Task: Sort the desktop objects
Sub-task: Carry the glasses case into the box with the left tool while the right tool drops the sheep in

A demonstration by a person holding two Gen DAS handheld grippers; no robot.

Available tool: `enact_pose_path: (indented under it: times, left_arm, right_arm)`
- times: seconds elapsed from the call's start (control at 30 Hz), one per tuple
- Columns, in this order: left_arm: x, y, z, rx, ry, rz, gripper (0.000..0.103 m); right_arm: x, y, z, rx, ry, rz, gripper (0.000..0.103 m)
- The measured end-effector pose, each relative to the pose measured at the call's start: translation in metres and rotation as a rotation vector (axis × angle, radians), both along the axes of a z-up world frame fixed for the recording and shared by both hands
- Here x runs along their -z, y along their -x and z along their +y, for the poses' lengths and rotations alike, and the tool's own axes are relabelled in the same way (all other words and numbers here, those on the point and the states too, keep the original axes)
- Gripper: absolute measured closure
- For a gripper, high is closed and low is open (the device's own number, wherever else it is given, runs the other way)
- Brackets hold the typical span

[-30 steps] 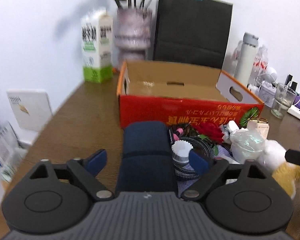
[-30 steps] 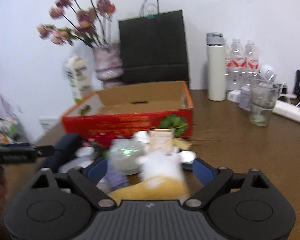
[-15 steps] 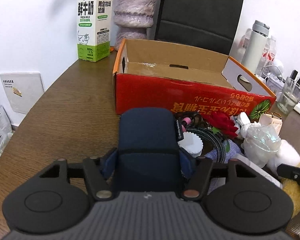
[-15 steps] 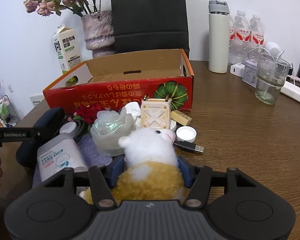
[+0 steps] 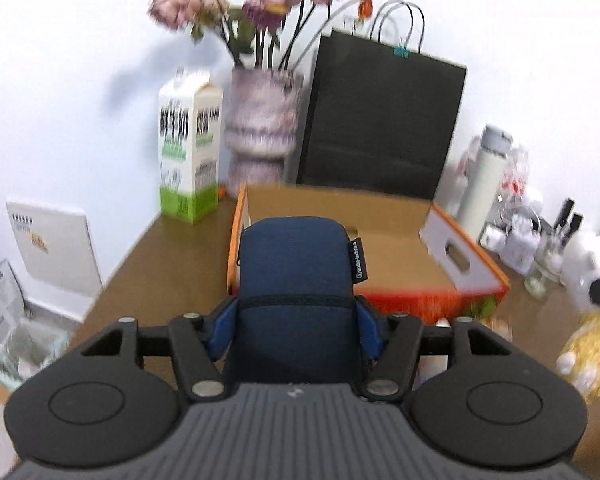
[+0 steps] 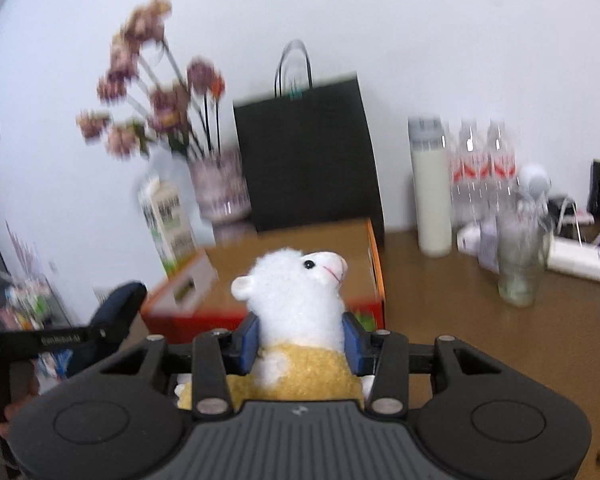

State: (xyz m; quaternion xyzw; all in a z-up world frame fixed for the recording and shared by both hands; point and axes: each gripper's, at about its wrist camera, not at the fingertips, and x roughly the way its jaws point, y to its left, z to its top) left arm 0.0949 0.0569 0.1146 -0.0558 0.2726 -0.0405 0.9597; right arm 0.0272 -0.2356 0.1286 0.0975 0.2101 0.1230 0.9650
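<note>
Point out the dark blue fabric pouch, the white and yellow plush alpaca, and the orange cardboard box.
Dark blue fabric pouch (image 5: 296,272): left wrist view, front fabric panel.
White and yellow plush alpaca (image 6: 296,292): right wrist view, white fleecy neck.
Orange cardboard box (image 5: 384,236): left wrist view, bare brown inner floor.

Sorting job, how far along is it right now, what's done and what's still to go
Nothing looks sorted yet: the visible floor of the cardboard box is bare. In hand: the left gripper is shut on the navy pouch and the right gripper on the plush sheep, both in front of the box. Left: release both inside. The desk in front of the box is mostly hidden.
</note>
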Motion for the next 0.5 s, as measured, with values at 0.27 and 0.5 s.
enact_pose_path:
  times: [0.27,0.5]
  left_arm:
    - [-0.02,-0.13,-0.021,-0.005,-0.038,0.106,0.04]
    - [0.027,-0.193,-0.039,-0.065,-0.149,0.225,0.04]
  right_arm:
    - [-0.031,-0.133,0.01,0.029,-0.114,0.085,0.061]
    - [0.015,-0.219,0.054,0.179,0.063,0.212,0.062]
